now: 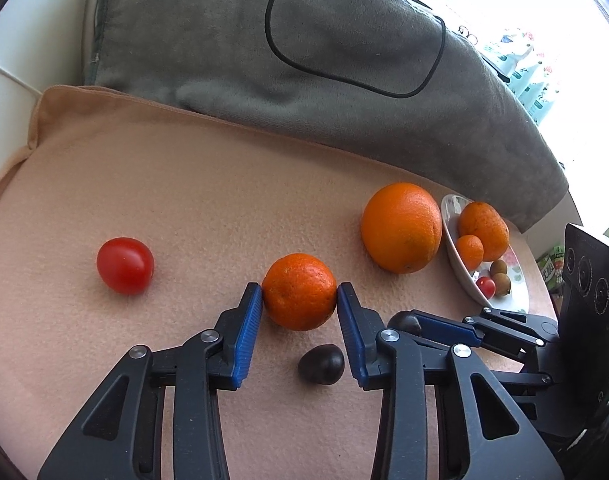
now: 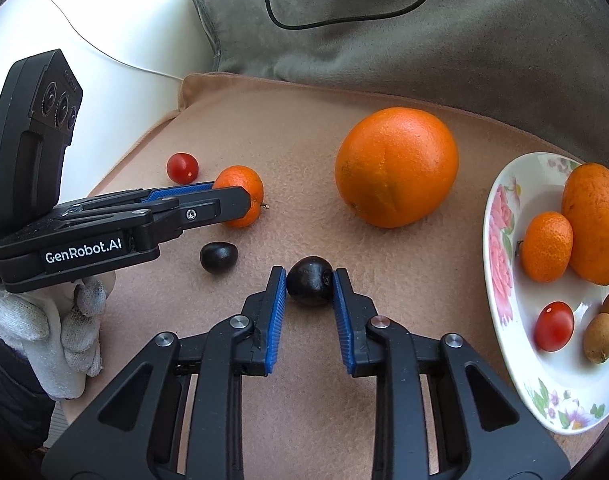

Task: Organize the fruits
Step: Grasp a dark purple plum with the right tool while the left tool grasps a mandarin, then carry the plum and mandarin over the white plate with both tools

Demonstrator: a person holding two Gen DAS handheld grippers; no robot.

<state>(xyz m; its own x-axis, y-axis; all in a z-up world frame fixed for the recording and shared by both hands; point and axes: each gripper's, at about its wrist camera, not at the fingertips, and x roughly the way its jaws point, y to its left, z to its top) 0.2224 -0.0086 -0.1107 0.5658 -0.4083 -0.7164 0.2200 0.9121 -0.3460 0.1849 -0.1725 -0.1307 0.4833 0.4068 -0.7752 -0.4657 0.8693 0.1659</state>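
gripping a mandarin (image 1: 299,291), left hand-held gripper (image 1: 299,298); right hand-held gripper (image 2: 309,282) clamps dark fruit (image 2: 309,281); plate (image 2: 500,264) near.

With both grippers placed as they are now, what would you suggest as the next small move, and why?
Probably lift both straight up. The left gripper has its pads against the small mandarin, and the right gripper is shut on a dark fruit; both fruits rest on the beige cloth. The flowered plate, already holding fruit, sits to the right.
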